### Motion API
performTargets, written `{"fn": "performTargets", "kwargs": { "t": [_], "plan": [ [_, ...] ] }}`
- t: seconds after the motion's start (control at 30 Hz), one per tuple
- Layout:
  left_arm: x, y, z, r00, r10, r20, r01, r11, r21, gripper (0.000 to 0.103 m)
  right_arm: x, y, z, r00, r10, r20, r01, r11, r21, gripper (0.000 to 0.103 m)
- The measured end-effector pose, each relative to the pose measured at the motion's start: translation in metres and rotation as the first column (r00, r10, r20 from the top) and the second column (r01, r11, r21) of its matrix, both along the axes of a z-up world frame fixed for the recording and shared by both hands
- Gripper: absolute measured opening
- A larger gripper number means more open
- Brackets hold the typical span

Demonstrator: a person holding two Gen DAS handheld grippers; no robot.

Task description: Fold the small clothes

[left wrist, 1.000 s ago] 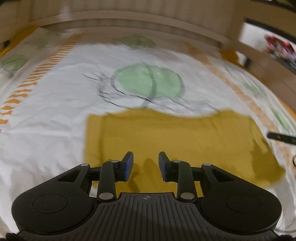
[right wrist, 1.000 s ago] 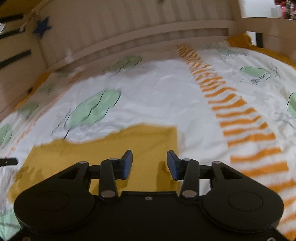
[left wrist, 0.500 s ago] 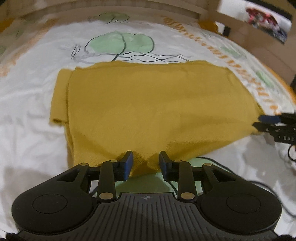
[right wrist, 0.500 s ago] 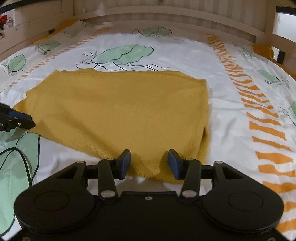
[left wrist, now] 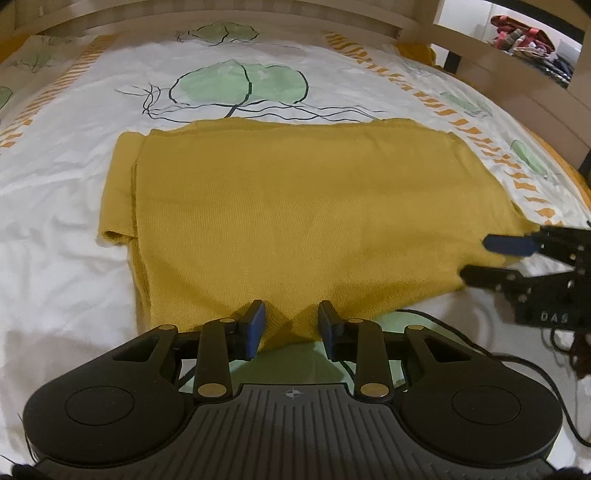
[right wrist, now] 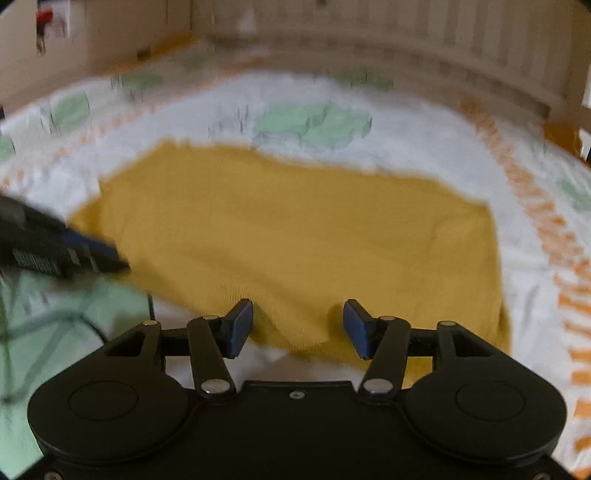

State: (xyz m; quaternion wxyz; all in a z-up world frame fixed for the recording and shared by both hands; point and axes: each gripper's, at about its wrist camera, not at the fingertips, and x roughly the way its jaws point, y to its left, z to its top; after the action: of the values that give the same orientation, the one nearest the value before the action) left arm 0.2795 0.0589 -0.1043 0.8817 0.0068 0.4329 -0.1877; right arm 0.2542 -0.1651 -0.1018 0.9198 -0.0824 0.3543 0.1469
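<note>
At 6 o'clock, my left gripper [left wrist: 290, 325] jaws spread, straddling near hem of yellow garment [left wrist: 303, 206]. My right gripper [right wrist: 297, 326] jaws spread wide at hem too, gripping nothing. Garment lies flat on bedsheet [left wrist: 74, 206], folded strip at 9 o'clock. Judge folding begun; main folds remain. Headboard [left wrist: 229, 18] at 12 o'clock.

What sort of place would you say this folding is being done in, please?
Most likely a bedroom, probably a child's: the mustard garment lies on a bed sheet printed with green leaves and orange stripes, enclosed by a slatted wooden bed rail.
</note>
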Motion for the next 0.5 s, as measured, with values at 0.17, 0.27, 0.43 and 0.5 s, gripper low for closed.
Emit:
{"fn": "performTargets", "kwargs": {
  "t": [0.17, 0.27, 0.43, 0.5],
  "plan": [
    [-0.005, -0.004, 0.003, 1.0, 0.003, 0.022, -0.003, 1.0, 0.019, 0.031, -0.016, -0.018, -0.002, 1.0, -0.028, 0.003, 0.027, 0.998, 0.054, 0.064],
    [-0.01, -0.011, 0.013, 0.999, 0.019, 0.041, -0.019, 1.0, 0.016, 0.031, -0.021, -0.025, -0.004, 0.999, -0.034, 0.01, 0.033, 0.995, 0.092, 0.064],
    [-0.01, -0.038, 0.031, 0.995, -0.011, 0.097, 0.014, 0.999, -0.035, 0.031, -0.029, -0.031, -0.002, 0.999, -0.048, 0.018, 0.044, 0.988, 0.146, 0.069],
    [-0.003, -0.055, 0.033, 0.995, -0.037, 0.095, 0.041, 0.998, -0.04, 0.032, -0.032, -0.034, 0.001, 0.998, -0.054, 0.022, 0.049, 0.983, 0.178, 0.074]
  ]
}}
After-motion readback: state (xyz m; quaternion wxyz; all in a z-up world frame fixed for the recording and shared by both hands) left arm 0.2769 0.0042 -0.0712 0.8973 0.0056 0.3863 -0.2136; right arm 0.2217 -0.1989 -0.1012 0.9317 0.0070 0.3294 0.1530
